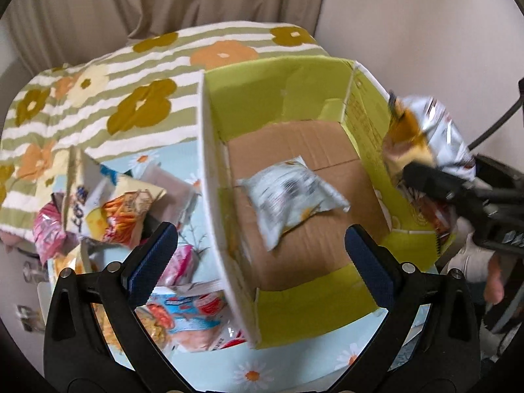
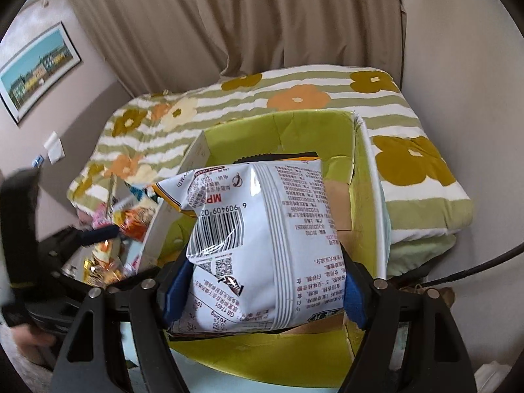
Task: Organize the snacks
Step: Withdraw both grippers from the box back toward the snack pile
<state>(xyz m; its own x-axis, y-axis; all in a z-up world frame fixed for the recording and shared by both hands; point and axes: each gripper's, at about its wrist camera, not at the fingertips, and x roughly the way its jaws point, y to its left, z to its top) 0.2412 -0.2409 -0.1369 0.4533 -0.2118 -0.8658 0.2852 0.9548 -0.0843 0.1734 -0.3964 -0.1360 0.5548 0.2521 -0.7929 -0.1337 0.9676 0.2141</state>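
Snack packets are split three ways. Your right gripper [image 2: 262,290] clamps a white chip bag [image 2: 262,229] at its lower end, long axis running up and away from you over the green-lined cardboard box [image 2: 278,357], barcode side facing the camera. Your left gripper [image 1: 260,258] stands wide with nothing between its pads, above a pale packet [image 1: 293,201] lying flat and diagonal on the box floor. More packets [image 1: 108,209] sit heaped just left of the box.
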